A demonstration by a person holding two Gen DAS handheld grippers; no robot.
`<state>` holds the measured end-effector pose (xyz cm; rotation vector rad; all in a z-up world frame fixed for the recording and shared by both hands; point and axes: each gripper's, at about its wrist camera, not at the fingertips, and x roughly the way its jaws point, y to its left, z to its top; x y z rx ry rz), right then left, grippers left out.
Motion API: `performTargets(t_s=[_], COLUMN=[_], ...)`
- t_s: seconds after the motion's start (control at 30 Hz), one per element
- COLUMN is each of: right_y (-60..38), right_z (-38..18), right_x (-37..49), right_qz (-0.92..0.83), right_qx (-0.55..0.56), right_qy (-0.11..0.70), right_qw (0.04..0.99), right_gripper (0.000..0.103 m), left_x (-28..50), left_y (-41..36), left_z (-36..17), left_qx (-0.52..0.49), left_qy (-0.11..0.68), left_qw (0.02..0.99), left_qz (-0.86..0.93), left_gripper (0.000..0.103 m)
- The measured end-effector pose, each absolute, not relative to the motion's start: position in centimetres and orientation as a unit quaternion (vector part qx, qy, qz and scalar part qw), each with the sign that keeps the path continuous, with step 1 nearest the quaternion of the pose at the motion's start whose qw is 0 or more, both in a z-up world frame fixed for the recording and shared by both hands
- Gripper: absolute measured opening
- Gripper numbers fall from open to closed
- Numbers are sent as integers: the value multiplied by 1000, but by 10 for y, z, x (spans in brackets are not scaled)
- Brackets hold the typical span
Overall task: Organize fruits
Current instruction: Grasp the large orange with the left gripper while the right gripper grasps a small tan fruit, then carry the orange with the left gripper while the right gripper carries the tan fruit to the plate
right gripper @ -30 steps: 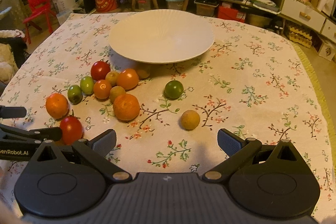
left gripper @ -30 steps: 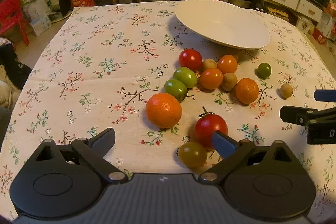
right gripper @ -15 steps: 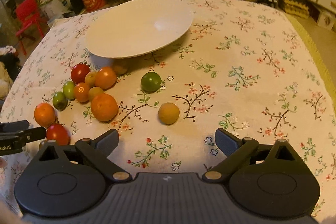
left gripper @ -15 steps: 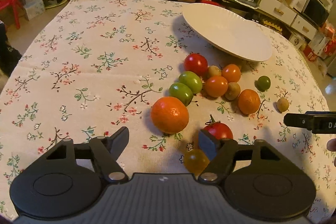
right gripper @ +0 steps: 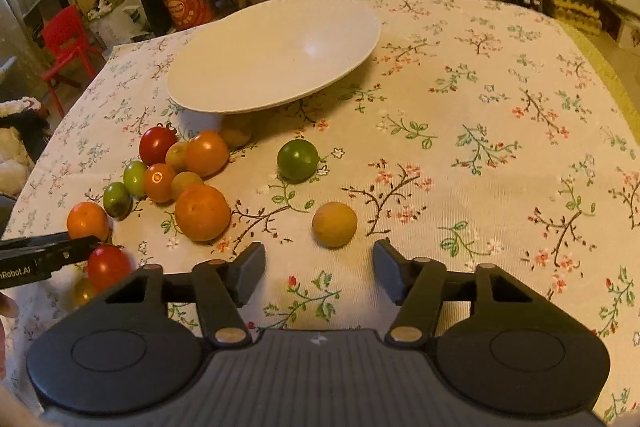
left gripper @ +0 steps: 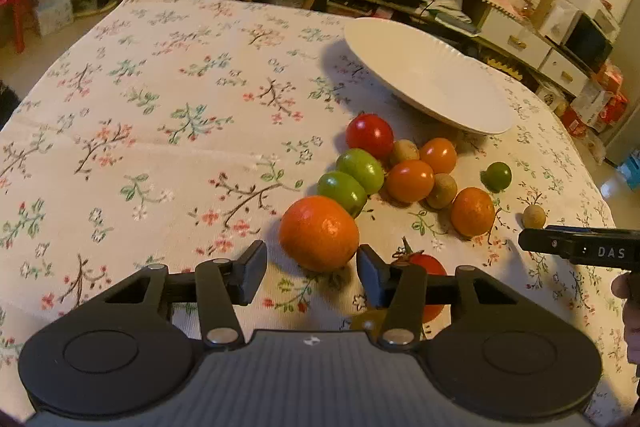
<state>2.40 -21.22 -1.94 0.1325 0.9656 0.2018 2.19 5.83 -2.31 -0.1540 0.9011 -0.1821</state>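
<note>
Fruit lies loose on a floral tablecloth (left gripper: 160, 99), none on the plate. Left gripper (left gripper: 311, 267) low and near, fingers spread wide, holding nothing; large orange (left gripper: 319, 233) sits just beyond the gap between the tips. Red tomato with stem (left gripper: 430, 263) partly hidden behind its right finger; a yellowish fruit (left gripper: 366, 319) below that, mostly covered. Right gripper (right gripper: 319, 269) also wide apart and empty, tan round fruit (right gripper: 334, 223) just beyond its tips. Farther, dark green fruit (right gripper: 297, 160) alone. To the left, a touching cluster: second orange (right gripper: 203, 212), two green fruits (left gripper: 352, 179), orange tomatoes (left gripper: 410, 181), another red tomato (left gripper: 369, 135), small tan ones. Far: white plate (right gripper: 352, 39), tilted, near rim over the cluster's far edge.
</note>
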Motion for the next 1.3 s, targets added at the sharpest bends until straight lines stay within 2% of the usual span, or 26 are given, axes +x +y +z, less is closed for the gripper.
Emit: performTargets(t_s=[0.53, 0.7, 1.3], right_y=[-204, -204, -199], right_z=[-25, -26, -12], right_x=[24, 24, 24], right_qz=[85, 76, 94], right_qx=[18, 5, 18], right_qy=[427, 421, 413], right_qw=[900, 904, 906], right_gripper=[33, 22, 22], left_x=[22, 20, 23], left_y=[50, 47, 38], left_z=[-28, -28, -3], left_qx=[-32, -23, -35], left_qy=[405, 400, 376], left_qw=[910, 912, 920], left_qz=[-88, -85, -102], left_gripper=[41, 40, 39])
